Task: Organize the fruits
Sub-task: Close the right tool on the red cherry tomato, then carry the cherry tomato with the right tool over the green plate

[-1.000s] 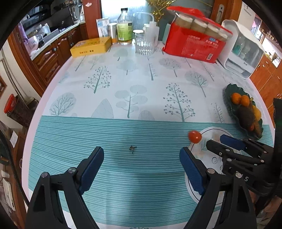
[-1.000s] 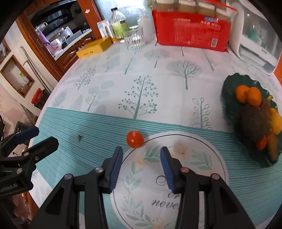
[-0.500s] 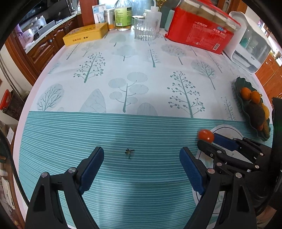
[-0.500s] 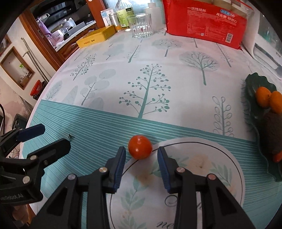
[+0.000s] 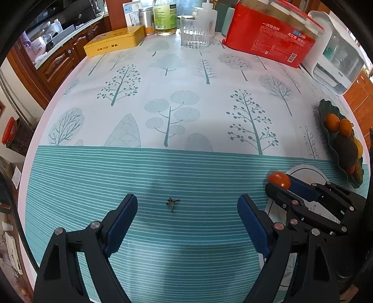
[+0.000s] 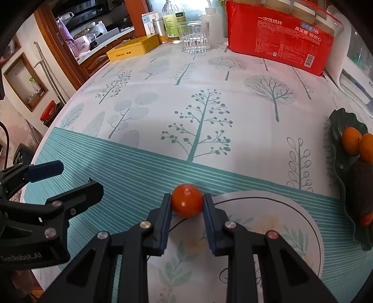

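Observation:
A small red cherry tomato point(image 6: 187, 200) rests on the tablecloth at the edge of a round printed patch, and my right gripper point(image 6: 187, 201) is shut on it, both blue pads pressing its sides. The left wrist view shows the same tomato point(image 5: 278, 179) at the tip of the right gripper point(image 5: 281, 184). My left gripper point(image 5: 187, 207) stands open over the striped cloth, nothing between its fingers except a tiny dark stem point(image 5: 172, 202) lying on the cloth. A dark green leaf-shaped dish point(image 6: 339, 130) at the right holds oranges point(image 6: 352, 141) and a dark avocado point(image 6: 362, 184).
Along the far edge of the table stand a yellow tin point(image 6: 132, 49), a ribbed glass point(image 6: 195, 38), bottles point(image 5: 164, 16), a red pack of paper cups point(image 6: 279, 37) and a white appliance point(image 5: 335, 58). Wooden cabinets point(image 5: 63, 60) lie beyond the left edge.
My right gripper came down and forward around the tomato and its jaws closed until both pads pressed on it. The left gripper sank slightly toward the cloth, still open.

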`<state>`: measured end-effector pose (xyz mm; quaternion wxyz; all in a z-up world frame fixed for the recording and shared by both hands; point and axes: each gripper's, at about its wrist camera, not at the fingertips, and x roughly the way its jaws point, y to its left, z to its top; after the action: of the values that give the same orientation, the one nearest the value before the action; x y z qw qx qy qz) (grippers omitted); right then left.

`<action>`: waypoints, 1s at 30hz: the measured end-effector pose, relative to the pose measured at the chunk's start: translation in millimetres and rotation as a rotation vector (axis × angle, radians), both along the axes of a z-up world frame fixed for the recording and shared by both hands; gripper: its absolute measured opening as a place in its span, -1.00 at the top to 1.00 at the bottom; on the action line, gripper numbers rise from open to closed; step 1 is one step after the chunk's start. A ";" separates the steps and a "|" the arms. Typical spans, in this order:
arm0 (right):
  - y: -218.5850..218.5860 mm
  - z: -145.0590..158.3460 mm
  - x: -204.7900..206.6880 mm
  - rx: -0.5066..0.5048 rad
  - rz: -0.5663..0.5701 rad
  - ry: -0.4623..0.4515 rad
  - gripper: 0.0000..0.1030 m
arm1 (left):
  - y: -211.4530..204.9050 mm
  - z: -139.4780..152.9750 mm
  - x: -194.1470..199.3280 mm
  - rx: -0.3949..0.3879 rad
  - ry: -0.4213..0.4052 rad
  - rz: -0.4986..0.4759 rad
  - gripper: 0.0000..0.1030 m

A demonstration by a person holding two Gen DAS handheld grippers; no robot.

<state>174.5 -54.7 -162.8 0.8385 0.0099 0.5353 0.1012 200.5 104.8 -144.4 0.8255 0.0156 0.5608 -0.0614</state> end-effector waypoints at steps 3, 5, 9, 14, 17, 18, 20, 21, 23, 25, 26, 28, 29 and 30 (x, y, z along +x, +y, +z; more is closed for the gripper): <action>-1.2 6.4 -4.5 0.012 -0.003 -0.011 0.50 | -2.4 3.8 -4.0 0.004 -0.007 -0.006 -0.68; -3.5 11.5 -8.0 0.021 -0.009 -0.021 0.50 | -4.2 7.6 -8.0 0.010 -0.014 -0.011 -0.68; -7.7 21.4 -16.4 0.036 -0.018 -0.037 0.50 | -8.5 13.4 -16.6 0.017 -0.022 -0.017 -0.68; -18.8 33.2 -33.1 0.053 -0.041 -0.058 0.50 | -20.4 19.0 -32.9 0.031 -0.023 -0.036 -0.68; -27.1 38.3 -45.9 0.059 -0.059 -0.065 0.50 | -29.5 20.0 -43.1 0.040 -0.015 -0.050 -0.69; -31.2 40.0 -51.2 0.061 -0.067 -0.067 0.50 | -33.4 20.1 -46.2 0.049 -0.013 -0.054 -0.69; -38.3 42.1 -60.8 0.067 -0.083 -0.070 0.50 | -40.8 20.2 -51.2 0.059 -0.008 -0.066 -0.69; -42.2 43.1 -66.0 0.070 -0.091 -0.071 0.50 | -45.9 20.5 -53.7 0.063 -0.006 -0.074 -0.69; -52.0 44.8 -77.4 0.072 -0.111 -0.071 0.50 | -55.2 21.8 -58.0 0.063 -0.005 -0.089 -0.69; -62.7 46.2 -89.2 0.068 -0.133 -0.069 0.50 | -65.3 24.3 -61.5 0.057 -0.004 -0.104 -0.70; -67.1 47.0 -93.3 0.067 -0.140 -0.067 0.50 | -70.3 25.9 -63.5 0.052 -0.003 -0.113 -0.72; -77.8 49.9 -102.9 0.069 -0.158 -0.067 0.50 | -84.3 30.9 -67.5 0.044 -0.001 -0.136 -0.76; -86.0 52.8 -108.7 0.069 -0.172 -0.068 0.50 | -92.4 34.4 -70.1 0.042 -0.003 -0.148 -0.77; -91.0 54.5 -111.8 0.068 -0.179 -0.069 0.50 | -98.0 36.7 -71.5 0.041 -0.005 -0.156 -0.77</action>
<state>62.7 -145.7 -108.3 0.8613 0.0829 0.4994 0.0443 129.0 6.8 -107.7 0.8192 0.0764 0.5569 -0.1138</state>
